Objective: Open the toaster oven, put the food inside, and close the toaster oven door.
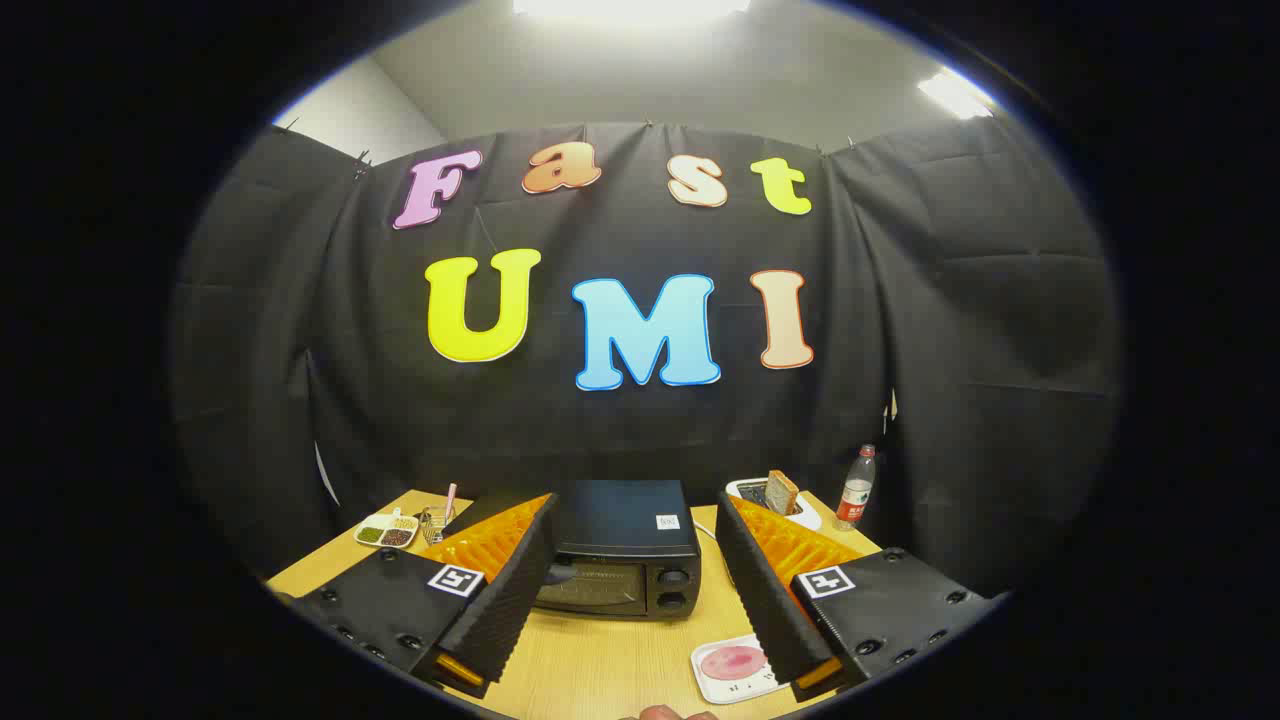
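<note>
You held the gripper (640,610) spread wide and empty above the pale wooden tabletop (600,670), its two fingers (500,590) framing the small black metal toaster oven (625,548). The oven sat just ahead of the fingers at twelve o'clock, its door shut, its glass front facing you and its long axis running side to side across your line of approach. Two round knobs (673,588) were stacked at the right end of that front.

The door looked stiff and hinged; judging by the build, it would likely swing down toward you, and the handle along its top edge seemed the sound place to hook or pinch, though part of it was hidden behind the left finger.

The food, a flat round pink slice (733,661), lay on a white rectangular plate (712,688) at about five o'clock, just beside the right finger. It appeared thin, soft and probably slippery, so gripping the stiffer plate rim seemed the safer hold.

Beyond the right finger, at two o'clock, a white toaster (800,512) held a brown bread slice (781,491), beside a clear plastic bottle (856,490). At ten o'clock stood a white divided dish (387,530) of grains.
</note>
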{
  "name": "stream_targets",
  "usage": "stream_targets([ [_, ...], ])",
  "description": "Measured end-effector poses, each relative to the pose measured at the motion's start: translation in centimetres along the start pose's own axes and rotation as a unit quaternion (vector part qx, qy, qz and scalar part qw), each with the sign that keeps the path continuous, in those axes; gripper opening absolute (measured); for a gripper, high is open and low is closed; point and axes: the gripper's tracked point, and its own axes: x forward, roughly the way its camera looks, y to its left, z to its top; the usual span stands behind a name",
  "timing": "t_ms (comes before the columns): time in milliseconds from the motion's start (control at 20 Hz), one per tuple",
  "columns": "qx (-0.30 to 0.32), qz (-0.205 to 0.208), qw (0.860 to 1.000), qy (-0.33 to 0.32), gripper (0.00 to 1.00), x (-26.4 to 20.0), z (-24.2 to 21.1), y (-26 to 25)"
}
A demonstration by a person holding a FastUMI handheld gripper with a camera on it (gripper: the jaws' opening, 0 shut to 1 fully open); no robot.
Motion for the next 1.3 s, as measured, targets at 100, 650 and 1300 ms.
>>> stream_targets([
  [100,0.001,0.0,1.0,0.006,0.98,0.0,-0.5,0.1],
  [650,0.009,-0.004,0.999,0.036,0.98,0.4,-1.4,1.0],
  [1300,0.019,-0.01,0.997,0.067,0.98,4.9,-3.3,3.2],
])
